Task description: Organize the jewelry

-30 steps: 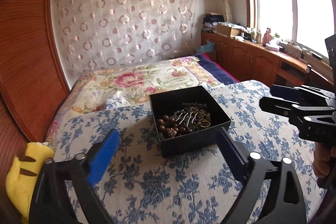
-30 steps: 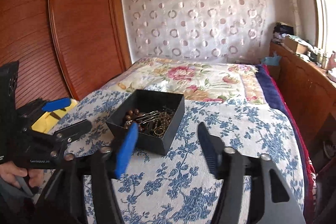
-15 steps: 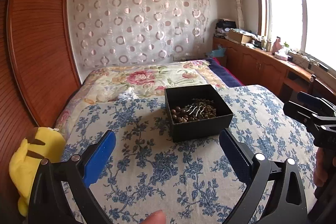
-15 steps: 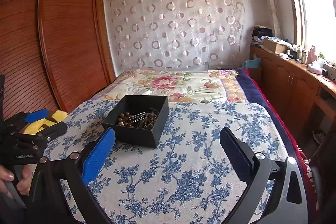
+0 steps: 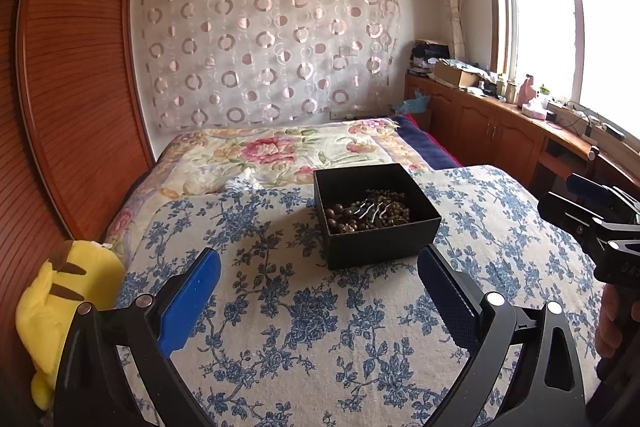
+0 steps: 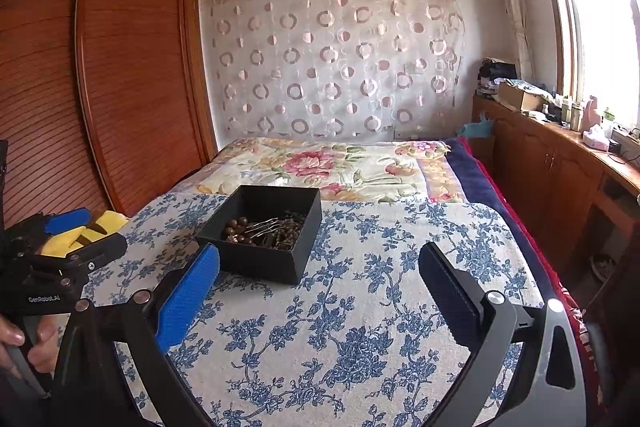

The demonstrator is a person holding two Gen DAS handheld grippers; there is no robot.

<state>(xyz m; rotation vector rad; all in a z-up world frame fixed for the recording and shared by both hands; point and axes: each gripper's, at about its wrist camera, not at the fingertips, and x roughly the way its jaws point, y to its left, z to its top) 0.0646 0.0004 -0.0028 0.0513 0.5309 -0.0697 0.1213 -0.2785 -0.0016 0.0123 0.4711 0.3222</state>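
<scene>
Jewelry (image 5: 368, 213), dark beads tangled with metal hairpins, is lying inside the black box (image 5: 380, 247) that is sitting on the blue-flowered bedspread (image 5: 280, 327). We are holding the left gripper (image 5: 318, 297) just short of the box with its fingers spread wide and gripping nothing. We are keeping the right gripper (image 6: 320, 293) beside it, equally spread and empty.

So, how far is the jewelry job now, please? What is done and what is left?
Done, it seems: all visible jewelry lies together in the black box on the blue floral cloth, including brown beads and metal hairpins. In hand: nothing. The left hand-held gripper and right hand-held gripper are both open and short of the box. Left: none that I can see outside the box.
</scene>
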